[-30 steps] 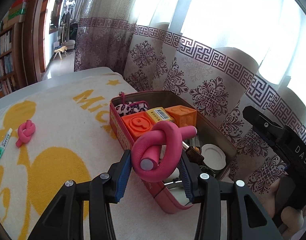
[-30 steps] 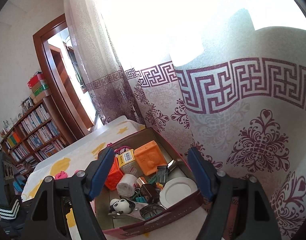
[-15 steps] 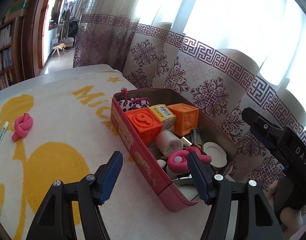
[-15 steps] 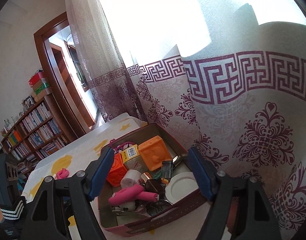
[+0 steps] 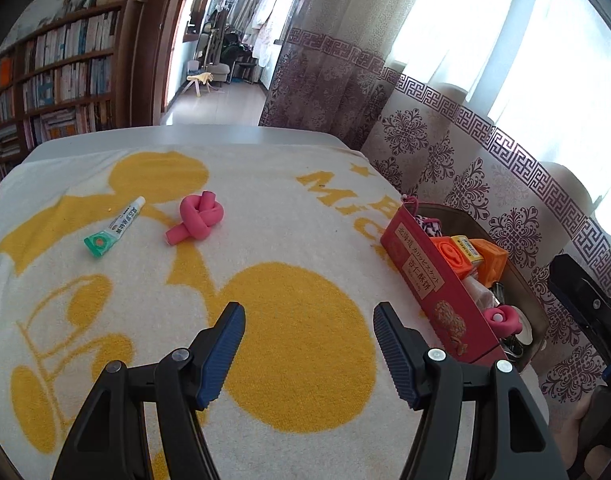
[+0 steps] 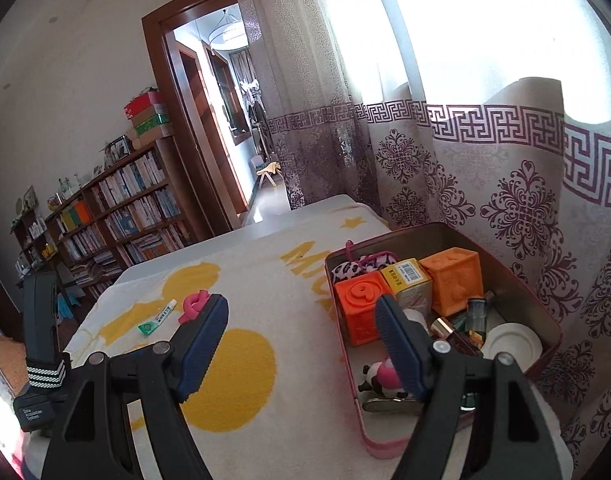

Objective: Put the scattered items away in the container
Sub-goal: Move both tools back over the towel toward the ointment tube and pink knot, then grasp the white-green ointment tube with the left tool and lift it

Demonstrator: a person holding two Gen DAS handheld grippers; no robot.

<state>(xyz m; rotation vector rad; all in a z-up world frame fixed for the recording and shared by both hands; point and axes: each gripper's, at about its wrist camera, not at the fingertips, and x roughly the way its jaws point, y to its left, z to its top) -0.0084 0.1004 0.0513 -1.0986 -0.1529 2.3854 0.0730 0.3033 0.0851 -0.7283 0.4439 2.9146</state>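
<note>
1. L gripper [image 5: 308, 350]: jaws wide apart, nothing between them. A sec ago it clamped a knotted pink foam roller over the tin; half a sec ago the jaws were already spread and the roller lay inside. Now it has swung away from the tin and faces the blanket [image 5: 289, 312].
2. Dropped roller [image 5: 503, 319]: rests in the tin's near end, partly hidden behind the red wall. In the R wrist view only a pink bit shows beside the panda toy [image 6: 371, 374], behind the R finger.
3. Tin [image 5: 429, 280]: sits at the blanket's right edge, next to the curtain. Holds orange blocks [image 6: 359, 300], a yellow box [image 6: 407, 278], a white disc [image 6: 513, 342] and small items; crowded but w/ room at the near end.
4. R gripper [image 6: 301, 344]: jaws wide, empty, hovering over the tin's near-left corner. Its view has tilted down since a sec ago.
5. Meaning: one item delivered; release looks complete.
6. Left to do: second pink knotted roller [image 5: 197, 220] and a green-white tube [image 5: 113, 234] lie just beside each other on the blanket, well apart from the tin.
7. Est. next step: L gripper approaches the second roller; it is nearer the L gripper's line than the tube. Foam should compress; grip the knot's bulk, not the loose end.
</note>
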